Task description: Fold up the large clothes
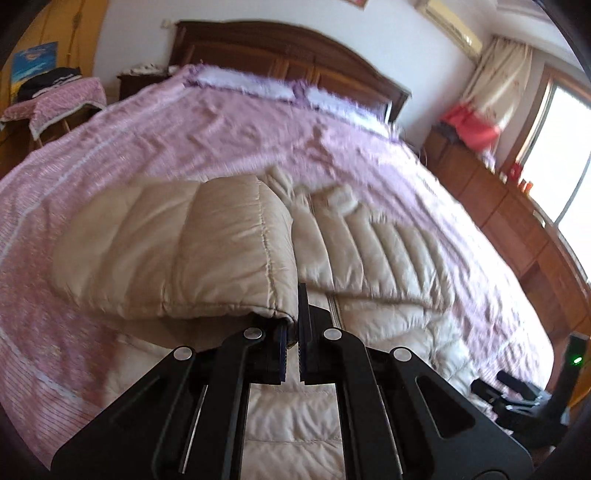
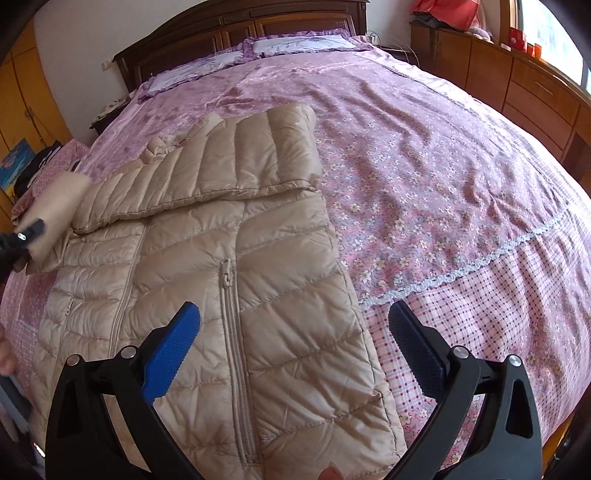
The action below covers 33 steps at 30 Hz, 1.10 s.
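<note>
Tightly pinched between the blue-padded fingers of the left gripper (image 1: pixel 293 328): the cuff end of a beige sleeve (image 1: pixel 207 251), lifted clear of the puffer jacket (image 2: pixel 207 280) and held out over its left side. Seen again in the right wrist view as a pale roll of fabric at the far left edge, with the black fingertips clamped on it.

Spread wide, nothing between them: the fingers of the right gripper (image 2: pixel 293 350), hovering over the lower front of the jacket, the left pad (image 2: pixel 168 363) above quilted fabric, the right pad (image 2: pixel 413 354) above the checked border of the bedspread (image 2: pixel 443 177).

Laid flat, front side up, on the pink floral bedspread of a large bed, toward its foot: the jacket itself, closed main zipper running up the left part and a pocket zipper (image 2: pixel 231 343) down the middle. Folded across the chest already: the other sleeve (image 2: pixel 236 162).

Farther out: lilac pillows (image 2: pixel 295 46) against a dark wooden headboard (image 2: pixel 236 27), wooden cabinets (image 2: pixel 532 81) under a bright window on the right, a cloth-draped stand (image 1: pixel 55 103) on the left.
</note>
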Each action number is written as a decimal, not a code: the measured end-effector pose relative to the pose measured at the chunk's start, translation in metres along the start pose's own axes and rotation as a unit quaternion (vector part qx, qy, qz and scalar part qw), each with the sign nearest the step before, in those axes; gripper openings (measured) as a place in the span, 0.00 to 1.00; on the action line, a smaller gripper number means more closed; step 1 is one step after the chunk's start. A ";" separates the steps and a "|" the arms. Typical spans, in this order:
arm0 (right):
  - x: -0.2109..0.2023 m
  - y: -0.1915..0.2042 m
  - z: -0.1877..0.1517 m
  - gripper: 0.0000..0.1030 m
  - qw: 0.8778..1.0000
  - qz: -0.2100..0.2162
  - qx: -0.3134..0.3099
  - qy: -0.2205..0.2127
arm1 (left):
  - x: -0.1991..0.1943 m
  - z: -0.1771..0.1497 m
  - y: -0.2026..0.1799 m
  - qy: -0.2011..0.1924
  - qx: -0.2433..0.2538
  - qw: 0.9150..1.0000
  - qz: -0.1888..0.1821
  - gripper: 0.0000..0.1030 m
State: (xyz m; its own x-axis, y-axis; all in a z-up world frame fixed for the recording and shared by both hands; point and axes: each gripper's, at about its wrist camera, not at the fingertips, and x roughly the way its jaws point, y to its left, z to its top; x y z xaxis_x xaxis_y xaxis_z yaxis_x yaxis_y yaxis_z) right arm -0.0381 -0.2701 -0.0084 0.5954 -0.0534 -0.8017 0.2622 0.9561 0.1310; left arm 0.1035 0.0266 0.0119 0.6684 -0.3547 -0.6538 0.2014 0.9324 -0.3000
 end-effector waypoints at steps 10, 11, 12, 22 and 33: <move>0.000 -0.006 -0.005 0.95 1.000 0.002 0.007 0.002 | 0.053 -0.031 -0.022 0.070 0.021 0.997 0.001 0.04; 0.000 -0.006 -0.005 0.95 1.000 0.002 0.008 0.003 | 0.054 -0.032 -0.021 0.073 0.018 0.997 -0.004 0.04; 0.000 -0.007 -0.006 0.95 1.000 0.003 0.010 0.005 | 0.056 -0.034 -0.020 0.076 0.013 0.997 -0.010 0.08; -0.001 0.009 0.002 0.95 1.000 0.020 -0.006 0.006 | 0.011 -0.046 -0.015 0.073 0.031 0.997 -0.002 0.76; 0.001 0.104 0.019 0.95 0.989 0.108 -0.092 0.030 | -0.037 -0.044 0.045 0.080 -0.007 0.994 0.075 0.78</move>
State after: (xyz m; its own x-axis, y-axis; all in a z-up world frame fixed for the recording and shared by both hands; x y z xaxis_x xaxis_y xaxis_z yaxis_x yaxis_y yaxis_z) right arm 0.0042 -0.1764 0.0157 0.5746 0.1700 -0.8006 -0.0121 0.9799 0.1993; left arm 0.0566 0.0786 -0.0082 0.5678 -0.2186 -0.7936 0.0963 0.9751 -0.1996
